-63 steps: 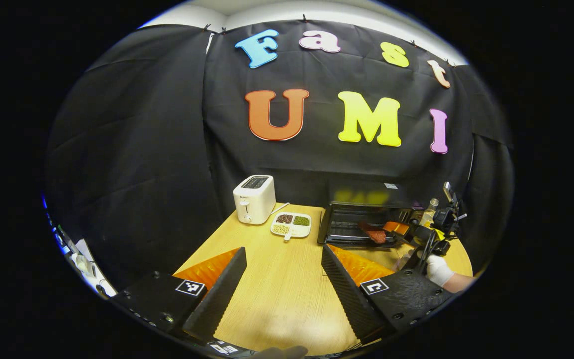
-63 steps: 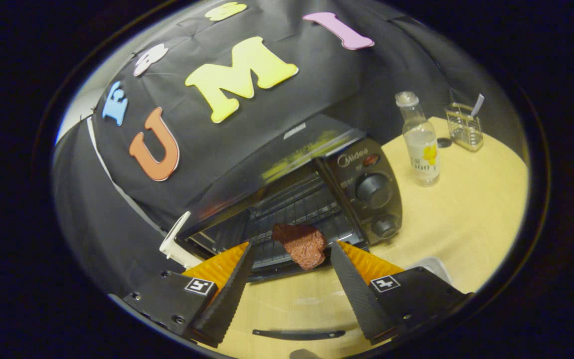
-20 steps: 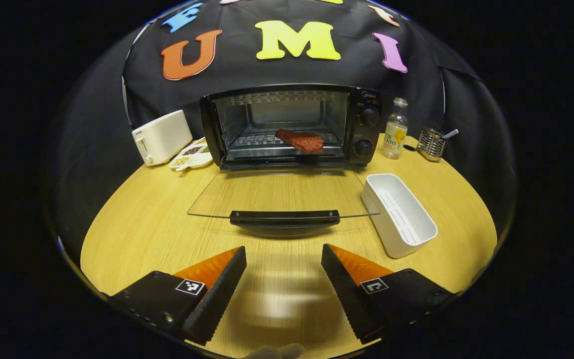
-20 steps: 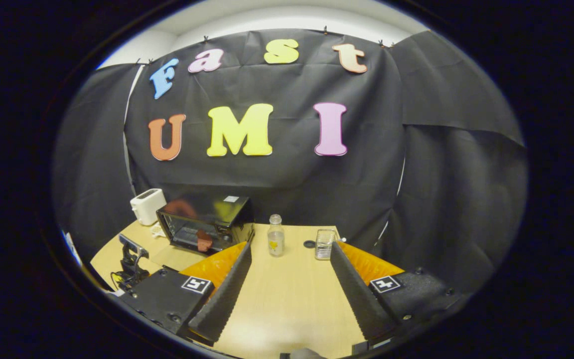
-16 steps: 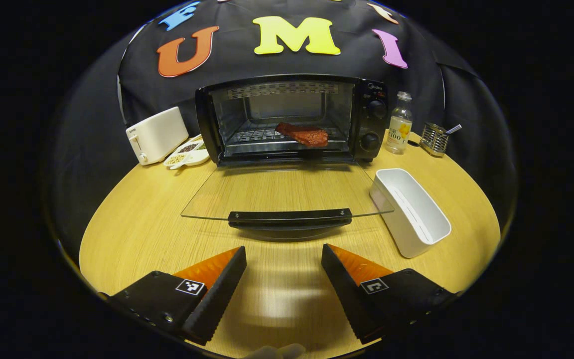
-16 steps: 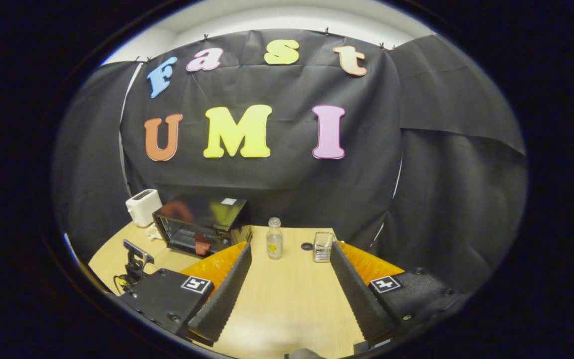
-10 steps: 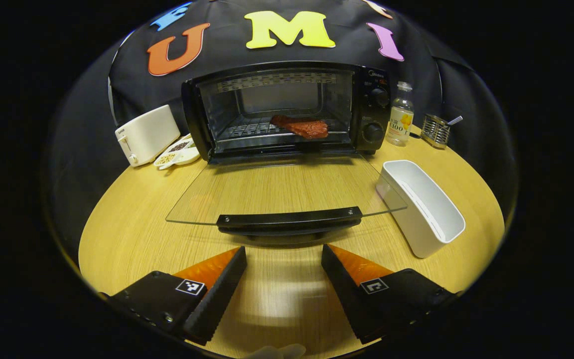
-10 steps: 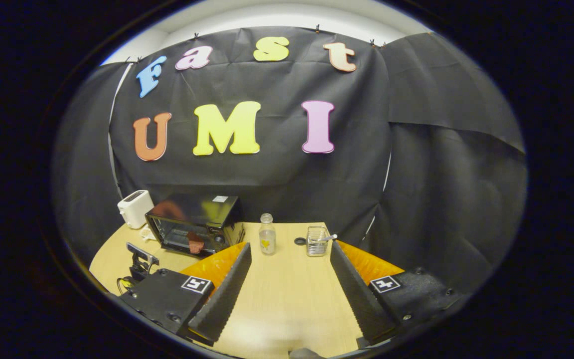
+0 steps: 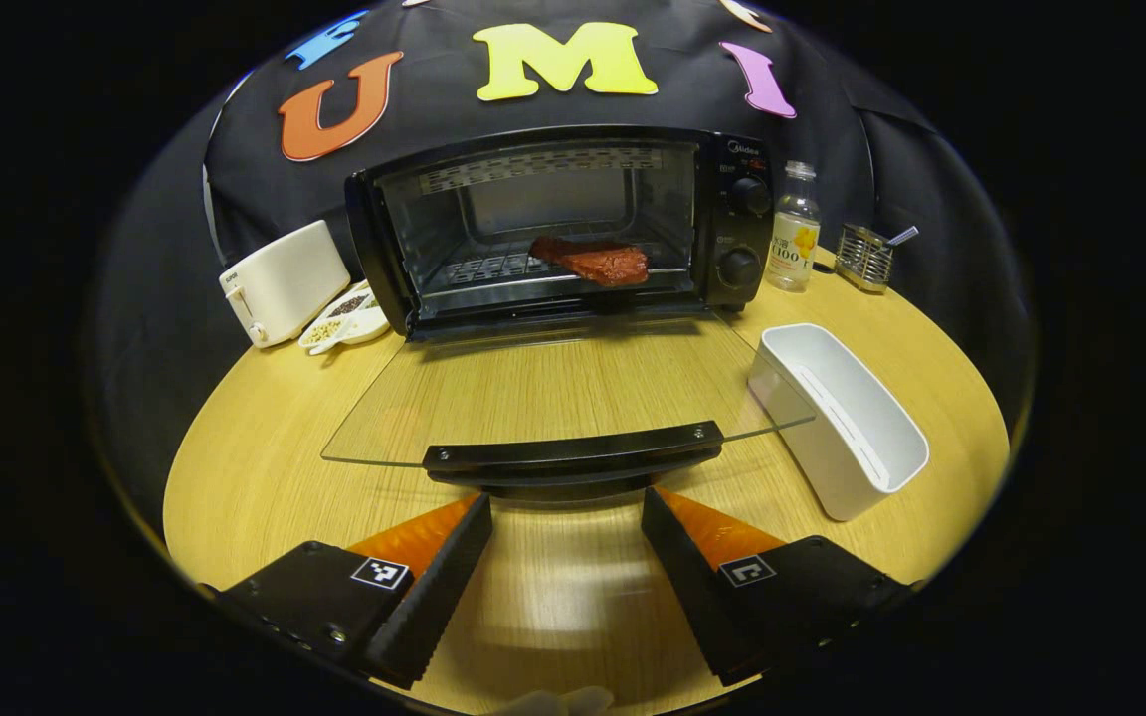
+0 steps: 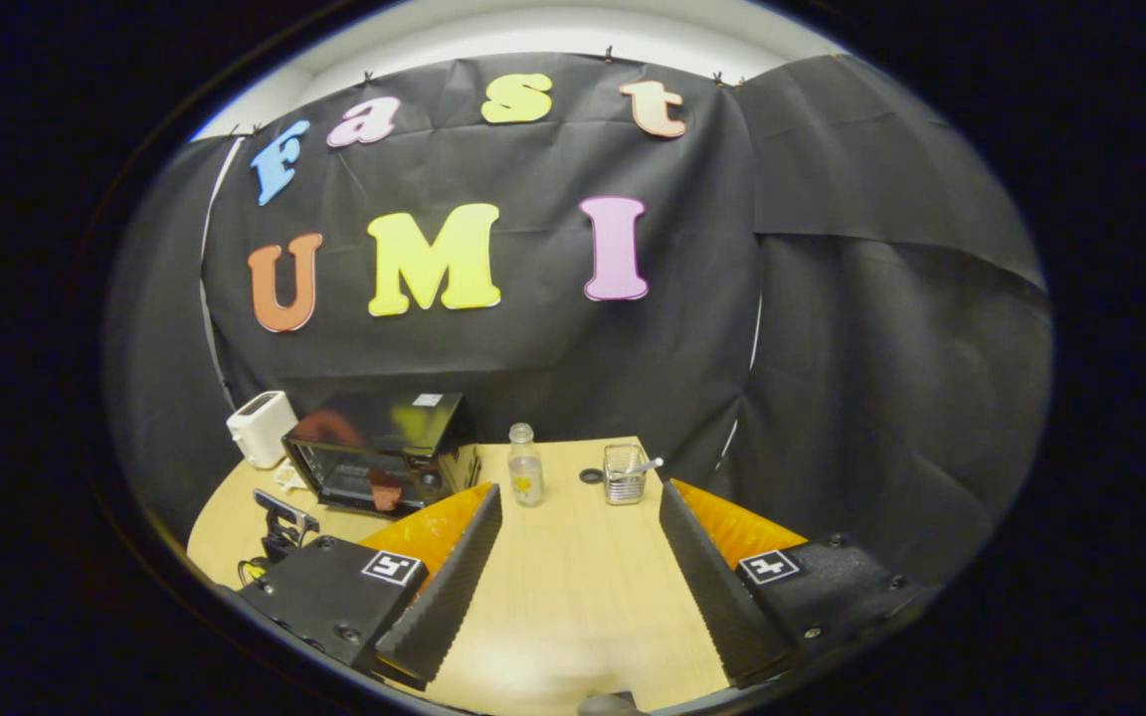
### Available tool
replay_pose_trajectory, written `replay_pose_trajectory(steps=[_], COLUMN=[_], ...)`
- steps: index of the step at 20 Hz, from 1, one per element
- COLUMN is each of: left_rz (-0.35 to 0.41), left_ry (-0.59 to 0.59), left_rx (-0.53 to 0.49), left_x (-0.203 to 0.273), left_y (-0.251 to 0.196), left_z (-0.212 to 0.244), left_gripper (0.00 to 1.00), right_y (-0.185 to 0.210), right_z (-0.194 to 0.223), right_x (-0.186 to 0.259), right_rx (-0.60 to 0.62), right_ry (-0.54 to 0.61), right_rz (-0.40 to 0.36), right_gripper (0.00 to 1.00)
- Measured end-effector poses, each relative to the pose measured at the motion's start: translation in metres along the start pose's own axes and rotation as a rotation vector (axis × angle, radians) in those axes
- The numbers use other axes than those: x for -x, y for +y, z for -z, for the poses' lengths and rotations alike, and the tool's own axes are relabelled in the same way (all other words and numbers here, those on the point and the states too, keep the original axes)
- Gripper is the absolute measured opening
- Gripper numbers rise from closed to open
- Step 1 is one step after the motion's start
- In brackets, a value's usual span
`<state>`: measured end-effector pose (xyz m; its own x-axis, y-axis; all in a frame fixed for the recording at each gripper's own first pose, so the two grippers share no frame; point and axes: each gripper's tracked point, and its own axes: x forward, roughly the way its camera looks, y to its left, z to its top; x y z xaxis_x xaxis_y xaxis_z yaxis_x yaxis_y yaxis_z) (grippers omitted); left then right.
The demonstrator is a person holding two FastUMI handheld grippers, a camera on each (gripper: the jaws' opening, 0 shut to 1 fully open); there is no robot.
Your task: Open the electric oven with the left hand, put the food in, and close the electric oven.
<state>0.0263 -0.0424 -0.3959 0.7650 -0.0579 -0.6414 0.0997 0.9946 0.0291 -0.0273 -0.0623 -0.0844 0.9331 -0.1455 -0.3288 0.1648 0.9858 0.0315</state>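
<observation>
We see the left gripper (image 9: pixel 567 517) with fingers spread wide, grasping nothing, low over the table (image 9: pixel 265 447) just short of the door handle (image 9: pixel 573 450). The glass door (image 9: pixel 553 383) lies folded down flat. Beyond it the oven (image 9: pixel 563 224) stands open, with the meat (image 9: pixel 593 261) on its rack. A white tub (image 9: pixel 842 418) sits to the right. The right gripper (image 10: pixel 581 542) is likewise released and empty, well back from the oven (image 10: pixel 379 452), bottle (image 10: pixel 525 477) and wire holder (image 10: pixel 623 473).

Ovens (image 9: pixel 573 229): one
Meat pieces (image 9: pixel 593 263): one
Toasters (image 9: pixel 283 282): one
White bins (image 9: pixel 837 418): one
Bottles (image 9: pixel 793 229): one
Divided dishes (image 9: pixel 344 320): one
Wire holders (image 9: pixel 863 258): one
</observation>
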Motion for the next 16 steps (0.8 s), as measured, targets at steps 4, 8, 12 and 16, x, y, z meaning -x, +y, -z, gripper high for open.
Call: replay_pose_trajectory(steps=[4,8,12,16], left_rz=[0.006,0.011,0.012,0.011], left_ry=[-0.018,-0.051,-0.092,-0.144], left_rx=[0.002,0.004,0.009,-0.001], left_x=[0.009,0.017,0.024,0.029], left_y=[0.005,0.005,0.006,0.011], left_z=[-0.014,-0.033,-0.059,-0.089], left_gripper=[0.97,0.97,0.99,0.99], right_y=[0.001,0.007,0.008,0.008], right_z=[0.006,0.011,0.012,0.012], right_x=[-0.002,-0.004,-0.004,-0.005], right_rx=[-0.050,-0.085,-0.093,-0.102], right_ry=[0.012,0.023,0.017,0.011], right_rz=[-0.005,-0.019,-0.020,-0.020], right_gripper=[1.00,1.00,1.00,1.00])
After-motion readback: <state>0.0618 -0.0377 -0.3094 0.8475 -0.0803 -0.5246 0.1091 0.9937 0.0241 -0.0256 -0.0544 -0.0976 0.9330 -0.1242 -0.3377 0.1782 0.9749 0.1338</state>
